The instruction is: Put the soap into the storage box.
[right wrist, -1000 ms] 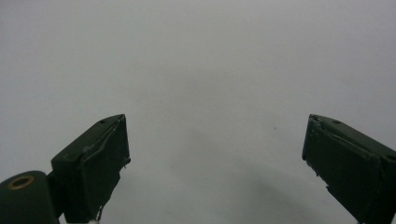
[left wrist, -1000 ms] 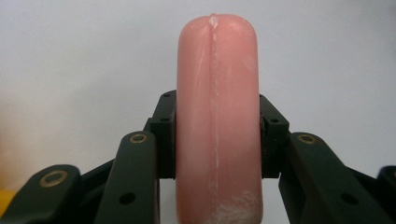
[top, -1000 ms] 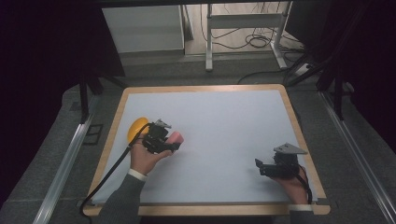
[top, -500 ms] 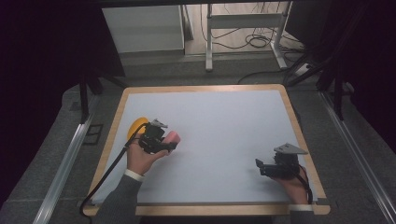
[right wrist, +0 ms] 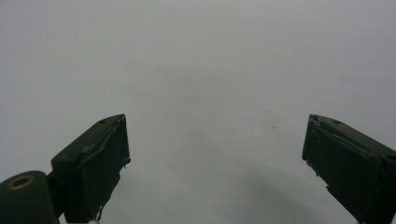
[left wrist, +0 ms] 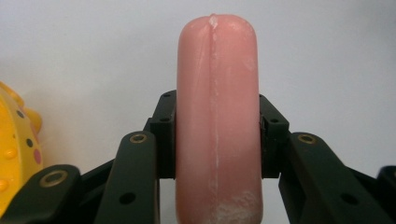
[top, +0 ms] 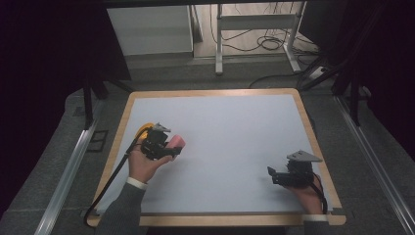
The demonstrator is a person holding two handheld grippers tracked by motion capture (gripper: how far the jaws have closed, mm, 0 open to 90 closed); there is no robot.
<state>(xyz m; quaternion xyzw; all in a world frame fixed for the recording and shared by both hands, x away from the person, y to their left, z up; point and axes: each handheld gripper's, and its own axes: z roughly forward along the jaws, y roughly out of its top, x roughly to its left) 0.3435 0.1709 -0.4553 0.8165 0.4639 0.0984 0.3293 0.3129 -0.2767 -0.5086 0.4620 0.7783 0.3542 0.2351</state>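
We grip a smooth pink sausage-shaped block (left wrist: 217, 116) crosswise in our left gripper (top: 169, 147), its long axis running along the jaws, rounded end pointing away, beside a yellow spotted toy (left wrist: 14, 149). Our right gripper (right wrist: 215, 158) is open.

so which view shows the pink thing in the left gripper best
The left gripper view: the pink rounded piece stands upright close up, clamped between both jaws, its seam visible. The high view shows it small, poking out of the left gripper beside a yellow toy. The right gripper view looks at bare table.
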